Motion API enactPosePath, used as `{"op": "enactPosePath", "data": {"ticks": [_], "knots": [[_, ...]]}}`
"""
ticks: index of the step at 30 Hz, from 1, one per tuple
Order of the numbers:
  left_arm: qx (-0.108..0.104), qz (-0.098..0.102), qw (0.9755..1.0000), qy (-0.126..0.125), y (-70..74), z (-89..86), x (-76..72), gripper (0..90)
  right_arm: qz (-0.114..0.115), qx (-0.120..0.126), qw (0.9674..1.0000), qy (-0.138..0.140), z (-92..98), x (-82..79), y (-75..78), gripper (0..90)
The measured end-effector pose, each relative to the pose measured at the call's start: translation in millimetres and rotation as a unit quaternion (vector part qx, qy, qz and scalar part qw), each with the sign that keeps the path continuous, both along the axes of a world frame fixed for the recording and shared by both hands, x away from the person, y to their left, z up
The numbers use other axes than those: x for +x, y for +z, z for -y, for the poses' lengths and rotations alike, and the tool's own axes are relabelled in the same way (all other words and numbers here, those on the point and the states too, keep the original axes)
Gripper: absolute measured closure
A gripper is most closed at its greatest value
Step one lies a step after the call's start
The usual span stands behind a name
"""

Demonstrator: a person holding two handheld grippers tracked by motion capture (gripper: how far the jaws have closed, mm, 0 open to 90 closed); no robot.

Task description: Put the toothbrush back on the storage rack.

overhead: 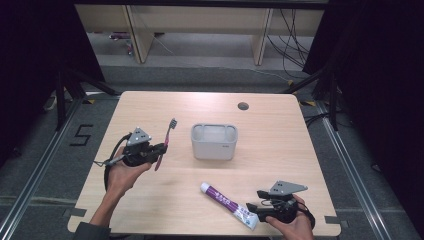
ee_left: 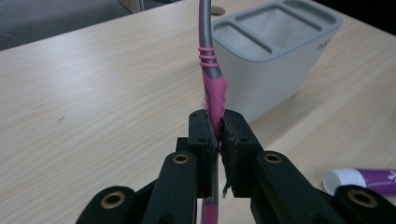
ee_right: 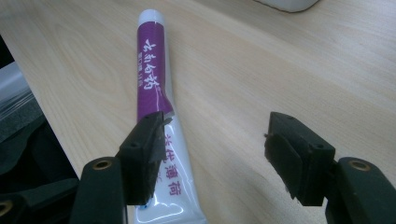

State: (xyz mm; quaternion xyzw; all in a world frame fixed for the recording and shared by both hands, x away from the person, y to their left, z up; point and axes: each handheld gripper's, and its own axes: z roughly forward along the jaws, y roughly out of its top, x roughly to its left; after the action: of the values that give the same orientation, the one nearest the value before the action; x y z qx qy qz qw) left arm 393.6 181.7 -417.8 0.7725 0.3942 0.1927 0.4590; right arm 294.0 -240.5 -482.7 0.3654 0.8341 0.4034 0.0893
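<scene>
Left claw (ee_left: 217, 135) pinching a pink toothbrush (ee_left: 212, 84) beside a grey holder (overhead: 214, 141), right claw (ee_right: 219, 144) spread just beside a purple toothpaste tube (ee_right: 152, 79) on the surface (overhead: 270, 125)

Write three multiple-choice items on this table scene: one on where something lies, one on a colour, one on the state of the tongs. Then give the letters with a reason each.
1. Where does the toothpaste tube lie?
A. inside the grey holder
B. flat on the table, near the right tongs
C. on the floor

2. What colour is the toothbrush handle where it is gripped?
A. pink
B. green
C. yellow

3. How do the left tongs stand?
A. wide open over bare wood
B. shut on the toothpaste tube
C. shut on the toothbrush

Answers:
1 B: the high view shows the tube flat on the table, in front of the grey holder and just left of the right tongs, which stand open.
2 A: the left gripper view shows pink rubber between the pads, turning grey higher up.
3 C: both jaws press on the handle.
</scene>
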Motion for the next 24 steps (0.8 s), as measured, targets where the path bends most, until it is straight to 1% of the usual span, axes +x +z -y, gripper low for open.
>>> {"op": "enactPosePath", "data": {"ticks": [1, 2, 4, 5, 6, 7, 8, 11, 13, 17, 18, 19, 21, 22, 24], "knots": [[-0.01, 0.01, 0.9999, 0.006, 1.9, 1.9, 0.9, 81.9, -0.012, 0.012, 0.9998, -0.005, -1.2, -1.3, -0.5, 38.6], [-0.017, 0.014, 0.9997, 0.006, 2.7, 3.1, 1.6, 81.9, -0.014, 0.012, 0.9998, 0.012, 0.2, 1.3, -0.6, 38.6], [-0.03, 0.021, 0.9993, 0.008, 4.9, 6.1, 2.5, 81.9, -0.017, 0.014, 0.9997, 0.013, 0.3, 1.2, -0.6, 38.6], [-0.036, 0.024, 0.999, 0.007, 6.0, 7.9, 3.3, 81.8, -0.016, 0.012, 0.9997, 0.013, 0.5, 1.3, -0.6, 38.6], [-0.036, 0.024, 0.999, 0.007, 6.0, 7.9, 3.3, 81.8, -0.016, 0.012, 0.9997, 0.013, 0.5, 1.3, -0.6, 38.6], [-0.043, 0.034, 0.9985, 0.008, 9.1, 11.6, 4.6, 81.8, -0.017, 0.013, 0.9997, 0.013, 0.1, 1.3, -0.8, 38.6], [-0.043, 0.034, 0.9985, 0.008, 9.1, 11.6, 4.6, 81.8, -0.017, 0.013, 0.9997, 0.013, 0.1, 1.3, -0.8, 38.6], [-0.064, 0.048, 0.9966, 0.015, 12.0, 17.0, 9.4, 81.9, -0.014, 0.011, 0.9997, 0.014, 0.6, 1.3, -0.7, 38.6], [-0.07, 0.048, 0.9962, 0.018, 11.1, 19.1, 12.7, 81.8, -0.014, 0.012, 0.9998, 0.012, 0.9, 1.2, -0.2, 38.6], [-0.083, 0.057, 0.9946, 0.022, 12.0, 23.2, 16.2, 81.8, -0.015, 0.012, 0.9997, 0.011, 1.2, 0.9, -0.3, 38.6], [-0.083, 0.057, 0.9946, 0.022, 12.0, 23.2, 16.2, 81.8, -0.015, 0.012, 0.9997, 0.011, 1.2, 0.9, -0.3, 38.6], [-0.085, 0.059, 0.9943, 0.022, 13.3, 25.5, 18.2, 81.8, -0.001, 0.0, 1.0, -0.005, 1.8, -0.4, 0.5, 38.6], [-0.089, 0.061, 0.9939, 0.022, 14.9, 28.2, 20.6, 81.8, -0.002, 0.002, 1.0, -0.004, 2.1, -0.3, 0.5, 38.6], [-0.091, 0.061, 0.9937, 0.021, 15.8, 29.7, 22.0, 81.8, -0.002, 0.008, 1.0, 0.002, 2.0, 0.7, -0.4, 38.6], [-0.096, 0.063, 0.9932, 0.022, 18.0, 32.4, 24.4, 81.8, -0.004, 0.009, 1.0, 0.001, 2.4, 0.8, -0.6, 38.6]]}}
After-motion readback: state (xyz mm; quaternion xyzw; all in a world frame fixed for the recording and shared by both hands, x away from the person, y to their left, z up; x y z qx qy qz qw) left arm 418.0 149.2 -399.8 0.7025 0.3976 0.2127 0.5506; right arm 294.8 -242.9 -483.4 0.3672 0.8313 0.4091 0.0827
